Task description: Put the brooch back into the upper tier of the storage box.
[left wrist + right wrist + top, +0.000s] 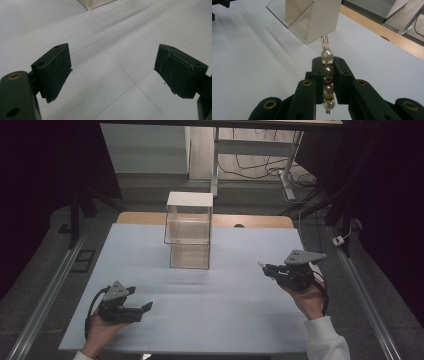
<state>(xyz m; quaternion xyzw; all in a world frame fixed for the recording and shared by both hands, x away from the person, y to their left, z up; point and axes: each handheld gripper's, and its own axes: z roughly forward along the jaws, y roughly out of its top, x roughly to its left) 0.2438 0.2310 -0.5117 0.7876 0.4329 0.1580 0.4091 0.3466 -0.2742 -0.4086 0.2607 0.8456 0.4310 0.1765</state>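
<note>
On the right, your right gripper (327, 72) pinches a pearl clip (327, 75).
The clear box (188, 231) sits far-left of it, probably its goal; your left gripper (112, 72) is open, empty.

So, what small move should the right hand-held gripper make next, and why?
Probably carry it forward toward the clear stacked boxes. The right hand-held gripper is shut on a pearl bead piece, well short of them, while the left hand-held gripper is open and holds nothing.

No readable text, label, brand, number or sign appears anywhere.
</note>
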